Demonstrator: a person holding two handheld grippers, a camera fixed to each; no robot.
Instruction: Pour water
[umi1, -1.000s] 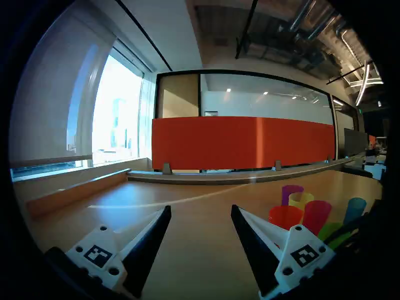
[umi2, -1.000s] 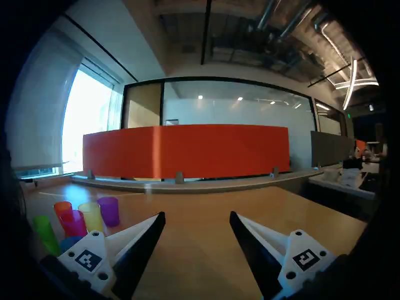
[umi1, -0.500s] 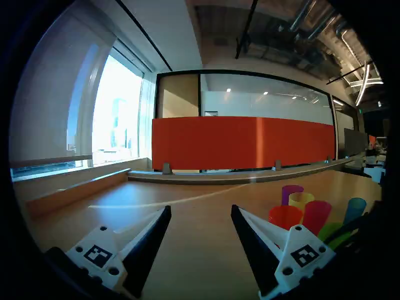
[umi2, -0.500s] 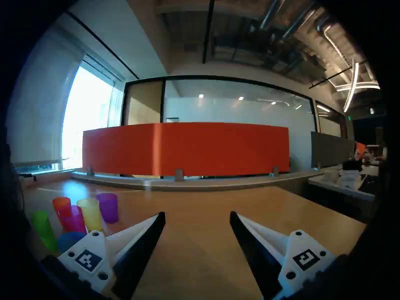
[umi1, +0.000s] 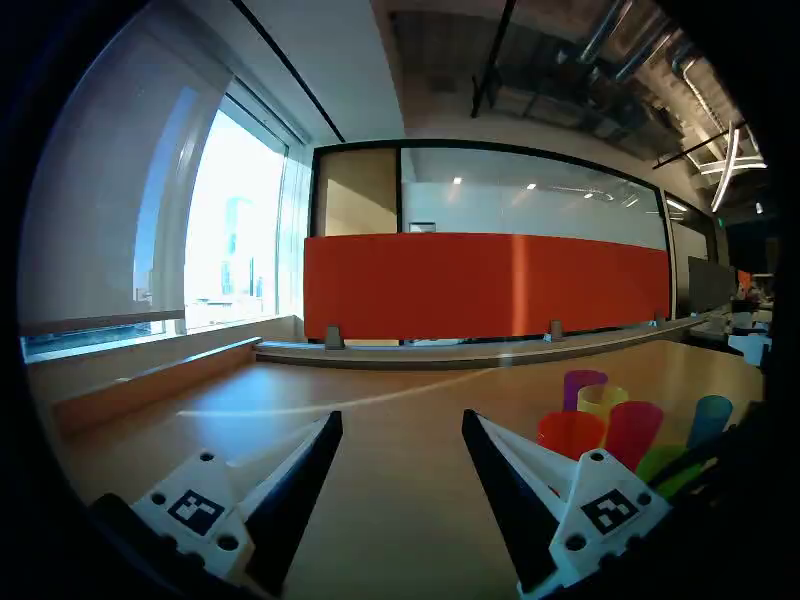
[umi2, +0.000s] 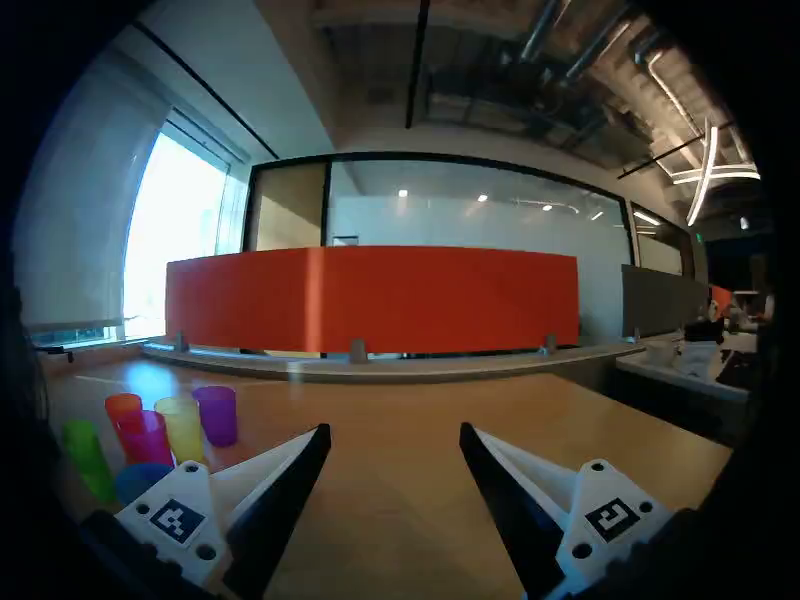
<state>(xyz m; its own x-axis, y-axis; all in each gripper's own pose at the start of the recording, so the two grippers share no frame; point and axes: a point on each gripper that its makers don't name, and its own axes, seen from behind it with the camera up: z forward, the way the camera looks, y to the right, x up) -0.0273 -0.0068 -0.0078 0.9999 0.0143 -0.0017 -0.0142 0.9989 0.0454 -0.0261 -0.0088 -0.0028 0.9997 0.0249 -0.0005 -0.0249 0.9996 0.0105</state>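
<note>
Cups (umi1: 632, 422) of translucent coloured plastic, plain tapered tumblers with open round mouths, stand upright in a tight cluster on the table (umi1: 400, 490). They lie at about 4 o'clock in the left gripper view, partly behind that gripper's right-hand finger. Six colours can be told apart: a purple cup (umi1: 583, 383) and a yellow cup (umi1: 603, 398) at the back, an orange cup (umi1: 570, 432) and a pink cup (umi1: 636, 437) before them, and a blue cup (umi1: 712, 415) and a green cup (umi1: 660, 462) toward the rim of the view. Whether any holds water cannot be told. Shown in the foreground, the left gripper (umi1: 401, 415) has two wedge-shaped fingers, matte black on the inner faces and white on the outer shells, each bearing a square black-and-white marker (umi1: 195, 510). They are spread wide with bare table between the tips, pinching nothing. Of the same build, the right gripper (umi2: 394, 428) has its fingers likewise spread and empty. In the right gripper view the cluster lies at about 8 o'clock, beside and partly behind the left-hand finger. The table surface is smooth, light-brown and wood-grained, with a soft sheen. At 12 o'clock beyond its far edge runs a flat orange partition (umi1: 480, 285) on small grey feet, with a glass wall (umi1: 530, 205) above it. A bright window (umi1: 235, 240) sits at 9 o'clock, and exposed metal pipes (umi1: 620, 40) cross the ceiling at 1 o'clock.
</note>
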